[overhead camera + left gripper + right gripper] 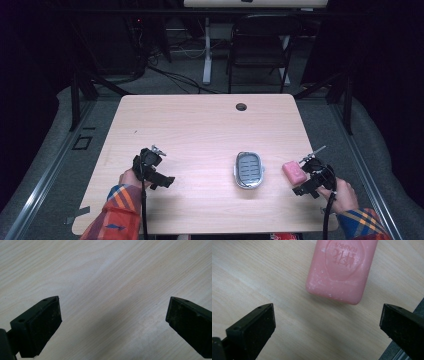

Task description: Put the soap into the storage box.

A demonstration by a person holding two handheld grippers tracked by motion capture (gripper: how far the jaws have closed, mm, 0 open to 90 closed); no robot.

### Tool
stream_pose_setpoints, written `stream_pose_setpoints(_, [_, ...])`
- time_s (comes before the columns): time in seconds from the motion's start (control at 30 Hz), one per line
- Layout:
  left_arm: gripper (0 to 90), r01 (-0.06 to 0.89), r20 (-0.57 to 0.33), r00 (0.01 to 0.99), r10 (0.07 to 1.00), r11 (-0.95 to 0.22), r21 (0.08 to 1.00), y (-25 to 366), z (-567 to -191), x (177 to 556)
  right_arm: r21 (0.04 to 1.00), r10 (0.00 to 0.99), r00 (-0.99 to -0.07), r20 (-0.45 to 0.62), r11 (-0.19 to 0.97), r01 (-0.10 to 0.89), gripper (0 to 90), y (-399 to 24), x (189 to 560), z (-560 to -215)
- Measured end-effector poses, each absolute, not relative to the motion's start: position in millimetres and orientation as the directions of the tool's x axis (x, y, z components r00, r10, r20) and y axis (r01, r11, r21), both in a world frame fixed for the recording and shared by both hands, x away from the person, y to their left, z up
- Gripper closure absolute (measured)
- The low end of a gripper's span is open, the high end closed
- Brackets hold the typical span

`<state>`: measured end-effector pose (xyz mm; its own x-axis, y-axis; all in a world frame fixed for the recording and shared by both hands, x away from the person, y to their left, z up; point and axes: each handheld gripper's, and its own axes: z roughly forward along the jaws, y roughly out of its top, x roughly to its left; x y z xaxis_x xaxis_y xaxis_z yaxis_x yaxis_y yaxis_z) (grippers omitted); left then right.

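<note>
In the right gripper view the top edge is cutting off the far end of the pink soap bar, and its stamped letters are staying too blurred to read. In the high view the soap dish is showing too small to tell its ribs

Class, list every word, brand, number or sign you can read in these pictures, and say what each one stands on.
pink soap bar: embossed lettering inside an oval stamp, seen upside down in the right gripper view; too soft and blurred to read with certainty.
No other readable text.
</note>
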<state>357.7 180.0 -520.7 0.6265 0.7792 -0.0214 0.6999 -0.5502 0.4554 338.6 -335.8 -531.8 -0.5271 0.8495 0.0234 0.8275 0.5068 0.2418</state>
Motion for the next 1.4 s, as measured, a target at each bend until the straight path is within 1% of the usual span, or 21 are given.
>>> stream_pose_setpoints(0.07, [0.0,0.702,-0.021,0.624,0.781,-0.549,0.454,181,-521,357,0.245,0.854,-0.519,0.018,0.5,0.831,0.0,-336,339,-533])
stream_pose_setpoints(0.23, [0.1,0.698,-0.02,0.626,0.78,-0.548,0.461,184,-520,354,0.226,0.841,-0.541,0.001,0.527,0.819,0.0,-329,345,-532])
stream_pose_setpoints(0.53, [0.0,0.699,-0.031,0.632,0.774,-0.552,0.454,183,-523,356,0.217,0.842,-0.539,0.001,0.526,0.822,0.0,-328,348,-533])
stream_pose_setpoints(0.63, [0.0,0.689,-0.024,0.634,0.773,-0.55,0.472,183,-519,352,0.227,0.838,-0.546,-0.007,0.533,0.815,0.0,-325,344,-531])
stream_pose_setpoints(0.73, [0.0,0.69,-0.026,0.636,0.771,-0.553,0.468,182,-520,354,0.255,0.853,-0.521,-0.006,0.505,0.824,0.0,-326,340,-530])
stream_pose_setpoints(0.77, [0.0,0.691,-0.029,0.636,0.771,-0.553,0.465,182,-520,354,0.241,0.85,-0.526,-0.028,0.517,0.821,0.0,-326,340,-526])
stream_pose_setpoints(0.83, [0.0,0.688,-0.028,0.64,0.768,-0.556,0.466,181,-521,355,0.254,0.856,-0.514,-0.049,0.509,0.823,0.0,-324,341,-523])
stream_pose_setpoints(0.93, [0.0,0.688,-0.029,0.639,0.769,-0.555,0.467,181,-521,356,0.278,0.861,-0.506,-0.048,0.498,0.821,0.0,-322,342,-521])
stream_pose_setpoints(0.97, [0.0,0.688,-0.028,0.638,0.769,-0.553,0.469,180,-521,356,0.258,0.853,-0.52,-0.054,0.515,0.818,0.0,-321,345,-518])
stream_pose_setpoints(1.0, [0.0,0.688,-0.028,0.638,0.77,-0.553,0.47,181,-521,355,0.26,0.856,-0.512,-0.067,0.511,0.82,0.0,-320,347,-517])
stream_pose_setpoints(1.2, [0.0,0.69,-0.029,0.635,0.772,-0.551,0.469,180,-521,358,0.253,0.86,-0.507,-0.055,0.503,0.826,0.0,-315,360,-519])
stream_pose_setpoints(1.3, [0.0,0.688,-0.025,0.639,0.769,-0.557,0.466,177,-520,359,0.232,0.856,-0.515,-0.05,0.511,0.828,0.0,-312,367,-522])
stream_pose_setpoints(1.33, [0.0,0.688,-0.025,0.639,0.769,-0.557,0.466,177,-520,359,0.256,0.866,-0.497,-0.047,0.492,0.832,0.0,-311,367,-524])
stream_pose_setpoints(1.4, [0.0,0.686,-0.021,0.64,0.768,-0.559,0.466,176,-520,359,0.208,0.85,-0.522,-0.077,0.525,0.825,0.0,-310,370,-520])
